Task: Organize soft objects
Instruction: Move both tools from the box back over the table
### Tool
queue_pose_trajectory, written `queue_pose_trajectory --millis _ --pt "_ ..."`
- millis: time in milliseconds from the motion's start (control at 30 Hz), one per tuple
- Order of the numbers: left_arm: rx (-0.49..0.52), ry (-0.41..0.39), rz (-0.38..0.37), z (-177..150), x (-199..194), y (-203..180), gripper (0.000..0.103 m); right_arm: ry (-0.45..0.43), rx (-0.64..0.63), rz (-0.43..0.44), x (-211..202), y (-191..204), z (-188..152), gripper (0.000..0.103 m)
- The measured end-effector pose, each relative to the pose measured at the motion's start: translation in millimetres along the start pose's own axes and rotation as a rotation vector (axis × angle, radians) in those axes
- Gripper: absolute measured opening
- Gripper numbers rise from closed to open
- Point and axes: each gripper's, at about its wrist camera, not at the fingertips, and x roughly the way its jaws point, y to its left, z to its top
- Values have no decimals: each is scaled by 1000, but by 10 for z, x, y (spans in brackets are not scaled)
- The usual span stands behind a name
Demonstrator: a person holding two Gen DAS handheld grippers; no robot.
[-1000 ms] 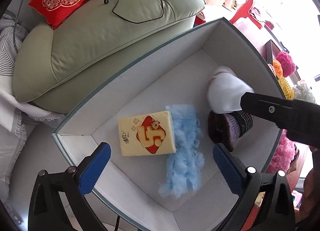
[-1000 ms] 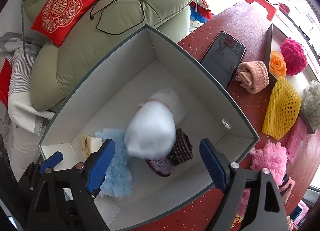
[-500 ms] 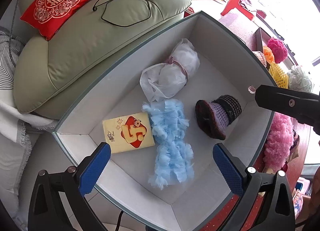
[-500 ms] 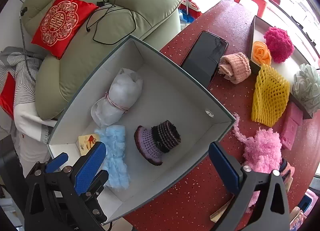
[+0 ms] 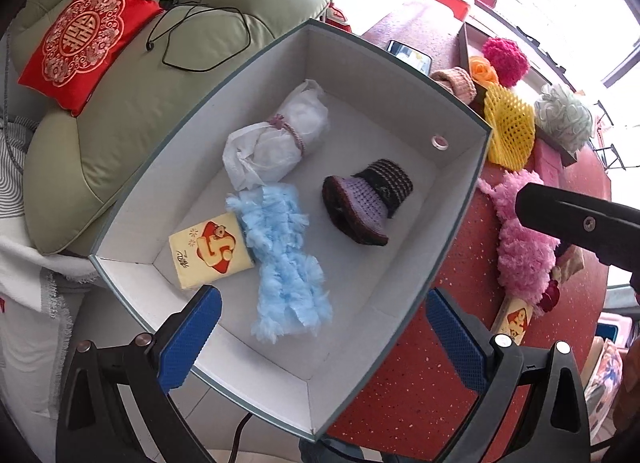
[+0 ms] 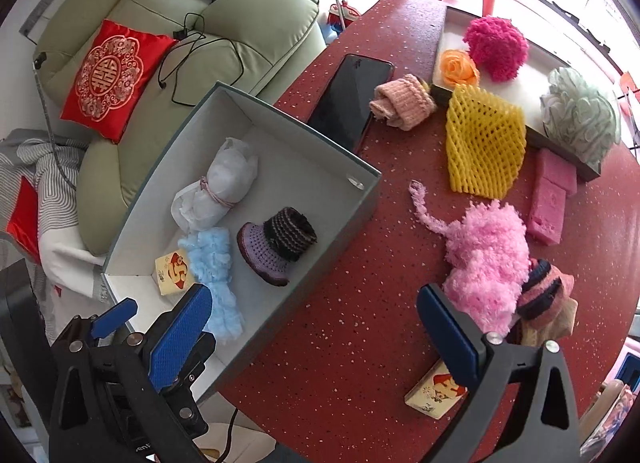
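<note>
A red speckled desk (image 6: 340, 343) stands beside a green armchair (image 6: 248, 35). The open grey box (image 6: 360, 199) at its edge holds a white tied bundle (image 6: 220, 187), blue fluff, a tissue pack and a knitted hat. Both hand-held grippers, left (image 5: 322, 337) and right (image 6: 316, 335), gape wide, holding nothing. Likely next: reaching the right one for the fluffy pink yarn (image 6: 486, 255), loose and squashy, lying outside the box.

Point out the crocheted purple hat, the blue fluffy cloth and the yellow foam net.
crocheted purple hat (image 5: 362, 205), left wrist view, on its purple brim.
blue fluffy cloth (image 5: 282, 259), left wrist view, mid-length.
yellow foam net (image 6: 482, 143), right wrist view, centre of mesh.
</note>
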Motion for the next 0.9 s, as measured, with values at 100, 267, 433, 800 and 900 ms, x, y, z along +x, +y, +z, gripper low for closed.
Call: queue_pose_trajectory --millis 100,267,433,800,900 --pt "50 12 -10 -60 -21 -203 103 -10 49 4 -92 -214 -160 103" --pt "146 41 -25 -178 8 -613 103 -12 150 -3 -187 -683 -519 103" --pt "243 81 -41 -314 114 -1045 103 -2 290 -22 -222 -1261 -962 103" --pt "467 177 -36 -825 680 -2001 103 62 542 -65 -169 -2196 -1932 103" --pt "486 181 -41 -892 868 -2231 103 76 588 -70 -152 -2369 -2127 103"
